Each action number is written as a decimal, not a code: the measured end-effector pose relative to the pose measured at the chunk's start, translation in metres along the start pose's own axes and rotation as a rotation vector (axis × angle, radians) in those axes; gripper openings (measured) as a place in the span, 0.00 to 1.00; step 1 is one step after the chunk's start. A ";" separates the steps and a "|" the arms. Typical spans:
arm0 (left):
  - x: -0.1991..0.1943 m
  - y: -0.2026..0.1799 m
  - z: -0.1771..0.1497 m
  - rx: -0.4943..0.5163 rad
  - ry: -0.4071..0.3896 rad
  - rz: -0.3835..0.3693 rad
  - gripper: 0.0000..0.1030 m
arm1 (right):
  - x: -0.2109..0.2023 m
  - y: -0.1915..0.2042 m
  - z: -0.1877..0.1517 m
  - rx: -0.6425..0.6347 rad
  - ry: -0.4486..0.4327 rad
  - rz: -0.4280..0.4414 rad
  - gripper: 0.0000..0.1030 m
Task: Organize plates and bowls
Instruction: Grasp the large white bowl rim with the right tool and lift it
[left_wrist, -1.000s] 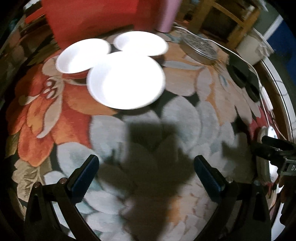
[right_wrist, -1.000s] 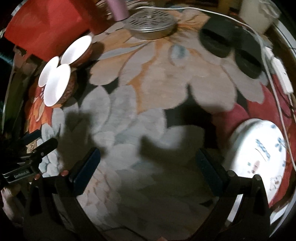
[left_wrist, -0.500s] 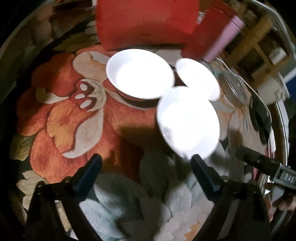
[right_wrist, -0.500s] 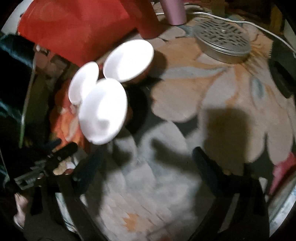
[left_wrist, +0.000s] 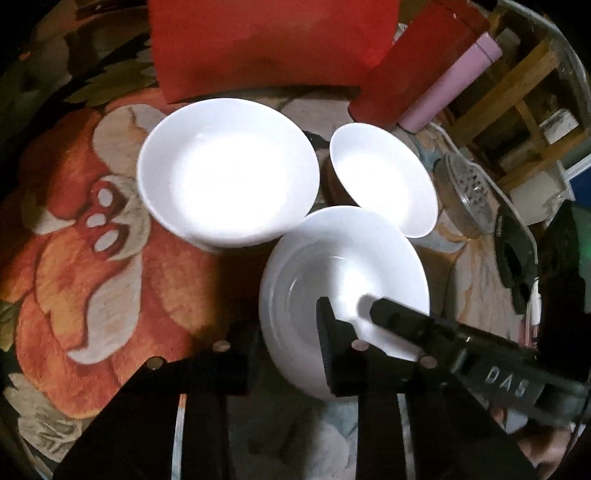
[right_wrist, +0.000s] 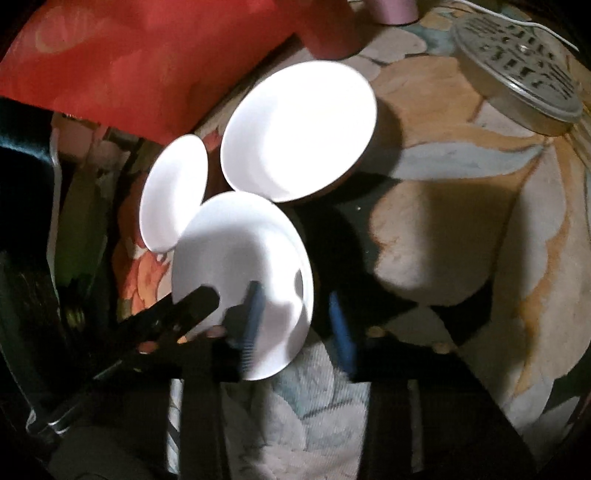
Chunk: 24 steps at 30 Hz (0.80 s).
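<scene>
Flowery cloth (left_wrist: 92, 295) on the table, three white bowls bunched up in the middle. Going left to right in the left wrist view: big bowl (left_wrist: 227, 177) far left, near bowl (left_wrist: 343, 277) just right of it and closest, rim tucked under the big one's edge; small bowl (left_wrist: 384, 177) far right, rim overlapping the near bowl's far edge.

Left claw (left_wrist: 291, 343) straddling the near bowl's left rim, one finger outside, one inside, jaws closing on it; pads look about on the wall, but blurry. Right claw (left_wrist: 388, 317) poking in from the right, tip over the same bowl's inside.

From the right wrist view, same bowl (right_wrist: 243, 280) lowest of the bunch, right claw (right_wrist: 295, 325) astride its right rim, blue finger (right_wrist: 253, 325) inside, other blue finger outside, jaws closing too. Left claw (right_wrist: 199, 302) coming in from the left edge over the bowl.

Behind the bowls: red box (left_wrist: 266, 44), pink bottle (left_wrist: 450, 85). Far right: round metal grille lid (right_wrist: 517, 70), white cable, some black bits.
</scene>
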<state>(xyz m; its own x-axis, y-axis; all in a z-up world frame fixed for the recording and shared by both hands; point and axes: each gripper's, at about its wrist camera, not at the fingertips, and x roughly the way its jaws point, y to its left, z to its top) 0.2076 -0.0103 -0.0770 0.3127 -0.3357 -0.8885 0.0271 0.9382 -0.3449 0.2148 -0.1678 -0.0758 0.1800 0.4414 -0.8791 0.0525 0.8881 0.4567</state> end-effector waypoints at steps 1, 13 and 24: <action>0.004 -0.001 0.001 0.008 0.010 0.014 0.23 | 0.004 -0.001 0.000 0.006 0.017 -0.002 0.21; -0.021 -0.024 -0.029 0.104 0.003 -0.007 0.09 | -0.024 -0.012 -0.029 -0.001 0.003 -0.017 0.09; -0.091 -0.077 -0.073 0.217 -0.023 -0.028 0.09 | -0.109 -0.010 -0.071 -0.068 -0.006 -0.054 0.10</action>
<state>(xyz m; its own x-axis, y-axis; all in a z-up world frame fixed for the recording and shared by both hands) 0.1080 -0.0582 0.0090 0.3302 -0.3627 -0.8714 0.2397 0.9252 -0.2942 0.1250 -0.2159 0.0053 0.1851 0.3920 -0.9012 -0.0041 0.9173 0.3982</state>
